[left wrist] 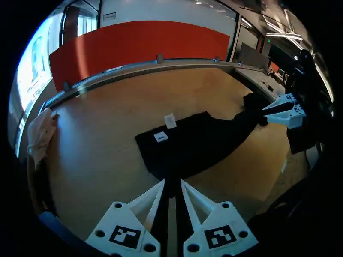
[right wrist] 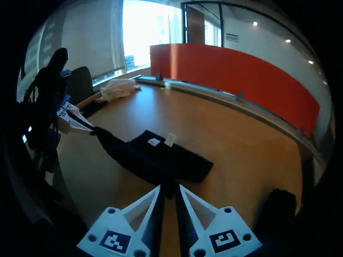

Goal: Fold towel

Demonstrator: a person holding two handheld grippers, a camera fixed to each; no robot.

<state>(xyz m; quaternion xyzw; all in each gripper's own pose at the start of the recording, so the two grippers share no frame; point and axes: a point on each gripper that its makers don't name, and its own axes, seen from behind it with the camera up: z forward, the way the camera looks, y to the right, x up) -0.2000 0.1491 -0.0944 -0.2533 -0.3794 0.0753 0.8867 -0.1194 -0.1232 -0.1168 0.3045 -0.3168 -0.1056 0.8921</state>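
A dark towel (left wrist: pixel 193 143) is seen lying on a wooden table (left wrist: pixel 107 141), pulled out long between two hand-held tongs. In the left gripper view, the left gripper (left wrist: pixel 172 189) is shown at six o'clock. Its fingers are drawn narrow and the towel's near edge is pinched between the tips. In the right gripper view, the right gripper (right wrist: pixel 169 189) is likewise shown at six o'clock, nearly closed, with another part of the towel's edge nipped between its tips.

Two white tags are carried on the towel near its middle. One tag (left wrist: pixel 170 121) is stood up at the far edge and the other (left wrist: pixel 160 136) is laid flat just beside it. Any writing on them is too small to be read. Square black-and-white markers (left wrist: pixel 125 237) are printed on the backs of the gripper fingers; no words can be made out there.

From the left gripper view, the towel is seen drawn out to a gathered end at three o'clock, where it is gripped by the right tongs. From the right gripper view, the opposite end is seen stretched to nine o'clock and held by the left tongs.

A pale cloth (left wrist: pixel 40 130) is left crumpled at the table's nine o'clock edge in the left gripper view. An orange partition (left wrist: pixel 137 43) is seen at twelve o'clock beyond the table's far rim.
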